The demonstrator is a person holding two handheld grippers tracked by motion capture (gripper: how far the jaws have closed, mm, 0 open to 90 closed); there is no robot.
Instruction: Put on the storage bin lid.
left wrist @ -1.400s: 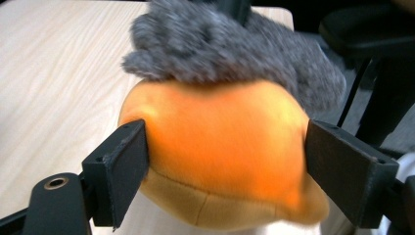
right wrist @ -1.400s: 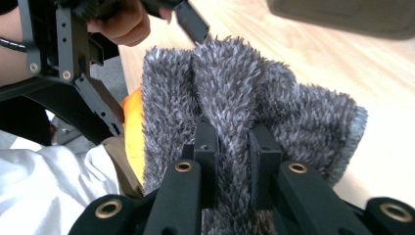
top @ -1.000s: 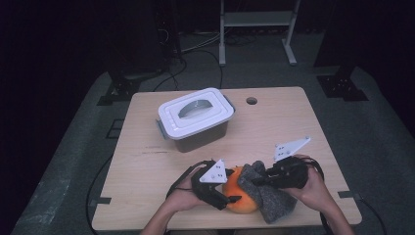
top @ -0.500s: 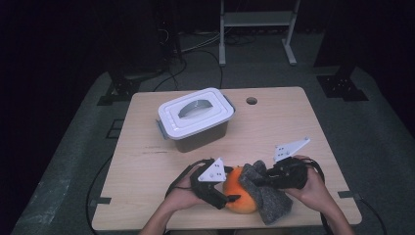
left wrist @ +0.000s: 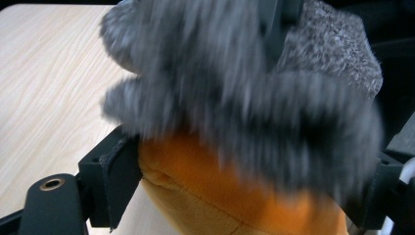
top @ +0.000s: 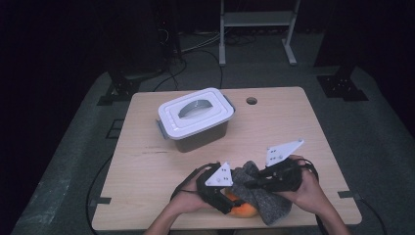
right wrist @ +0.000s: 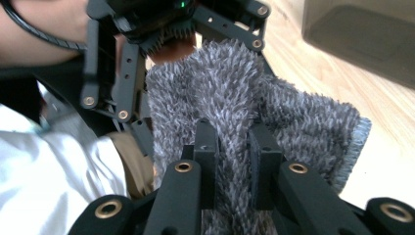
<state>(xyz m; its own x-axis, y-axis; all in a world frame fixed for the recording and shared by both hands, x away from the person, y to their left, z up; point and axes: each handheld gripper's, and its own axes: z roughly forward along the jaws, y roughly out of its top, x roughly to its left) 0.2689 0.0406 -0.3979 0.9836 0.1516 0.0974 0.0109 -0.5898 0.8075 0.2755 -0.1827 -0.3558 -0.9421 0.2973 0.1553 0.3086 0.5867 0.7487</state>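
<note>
**Grey cloth and orange plush toy held at the near edge**

The right hand-held gripper (right wrist: pixel 234 147) pinches the fuzzy grey cloth (right wrist: pixel 274 112). The left hand-held gripper (top: pixel 226 192), jaws spread wide, straddles the orange plush toy (left wrist: pixel 210 186) under that cloth, on the surface (top: pixel 147 161) near the person. A lidded box (top: pixel 195 120) stands farther back.

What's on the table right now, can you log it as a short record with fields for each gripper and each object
left gripper: jaws wide, set around the orange plush toy
right gripper: shut on the grey fuzzy cloth
cloth: draped over the plush toy, near the table's front edge
lidded plastic box: lid on, standing farther back, untouched
table: light wood, round hole near the back edge
</note>
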